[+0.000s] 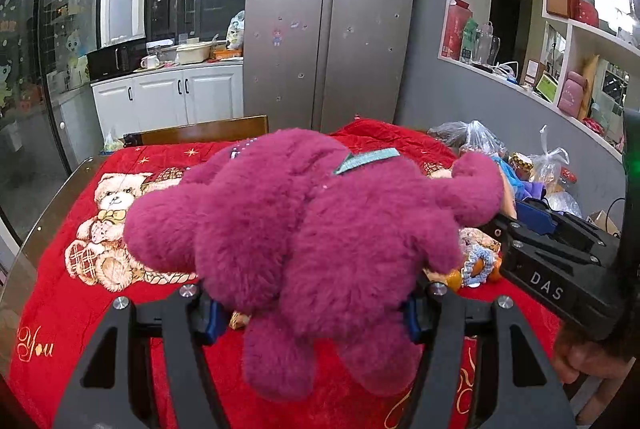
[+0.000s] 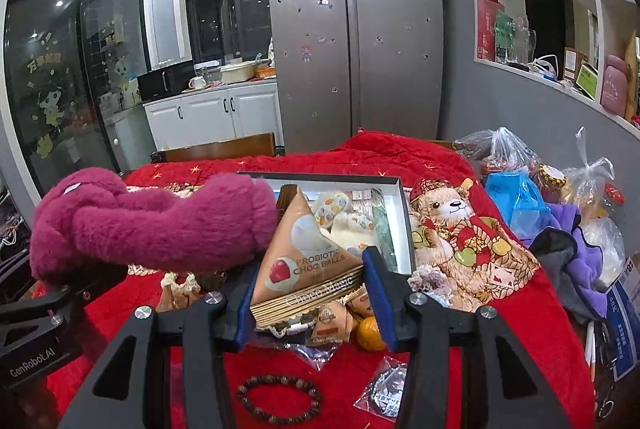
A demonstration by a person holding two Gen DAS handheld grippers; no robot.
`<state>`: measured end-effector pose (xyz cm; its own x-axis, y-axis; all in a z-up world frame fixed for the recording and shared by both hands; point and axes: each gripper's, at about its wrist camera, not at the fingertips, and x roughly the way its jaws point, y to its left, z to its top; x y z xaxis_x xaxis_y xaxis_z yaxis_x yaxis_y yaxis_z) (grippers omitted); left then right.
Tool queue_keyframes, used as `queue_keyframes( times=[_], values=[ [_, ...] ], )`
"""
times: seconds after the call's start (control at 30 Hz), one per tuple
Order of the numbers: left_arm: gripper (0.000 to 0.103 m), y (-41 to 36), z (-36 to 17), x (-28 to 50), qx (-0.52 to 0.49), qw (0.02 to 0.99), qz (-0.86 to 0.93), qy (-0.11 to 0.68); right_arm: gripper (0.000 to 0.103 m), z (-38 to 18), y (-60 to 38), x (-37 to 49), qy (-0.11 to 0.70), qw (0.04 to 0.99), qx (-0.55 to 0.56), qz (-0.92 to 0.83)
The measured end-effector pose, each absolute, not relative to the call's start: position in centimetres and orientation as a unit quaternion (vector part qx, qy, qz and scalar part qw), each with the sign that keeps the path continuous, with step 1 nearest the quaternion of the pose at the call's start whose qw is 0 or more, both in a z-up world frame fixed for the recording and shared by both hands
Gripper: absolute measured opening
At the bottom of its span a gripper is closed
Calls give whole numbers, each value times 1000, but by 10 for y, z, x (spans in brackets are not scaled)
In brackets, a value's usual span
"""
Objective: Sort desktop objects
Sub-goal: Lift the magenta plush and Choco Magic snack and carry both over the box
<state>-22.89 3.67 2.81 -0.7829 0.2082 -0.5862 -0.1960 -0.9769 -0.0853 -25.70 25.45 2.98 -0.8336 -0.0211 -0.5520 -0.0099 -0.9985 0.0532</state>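
Plush toy first — a shaggy magenta animal, clamped low on its body between the blue pads of the left gripper and hanging clear above the red blanket. The right gripper has its own load: its jaws are closed partway on a tan pyramid packet printed "Probiotic Choc Balls", pads pressed to both sides. Only the right wrist view shows that packet, and behind it an open grey-rimmed box with pale wrapped sweets inside, a small orange just by the right pad, a wooden bead bracelet and a clear sachet on the blanket nearer the camera; there the plush toy appears only as a limb at the left. The left wrist view, mostly filled by fur, instead shows the right gripper's black body from the side and a hand under it. The blanket, embroidered with teddy bears, covers a table; plastic bags and purple cloth crowd its right edge. Beyond stand a wooden chair back, a silver double-door fridge, white cabinets and grey wall shelves.
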Motion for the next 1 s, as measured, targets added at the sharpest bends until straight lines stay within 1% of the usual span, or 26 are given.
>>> queue_keyframes(
  times=[0.27, 0.47, 1.0],
  values=[
    [65, 39, 32, -252, -315, 109, 943, -12, 48, 33, 258, -272, -25, 4, 295, -955],
    [66, 38, 29, -284, -326, 104, 940, -14, 48, 36, 258, -290, -21, 7, 301, -954],
    [66, 49, 31, -381, -325, 93, 941, 11, 48, 37, 263, -372, -6, 6, 317, -948]
  ],
)
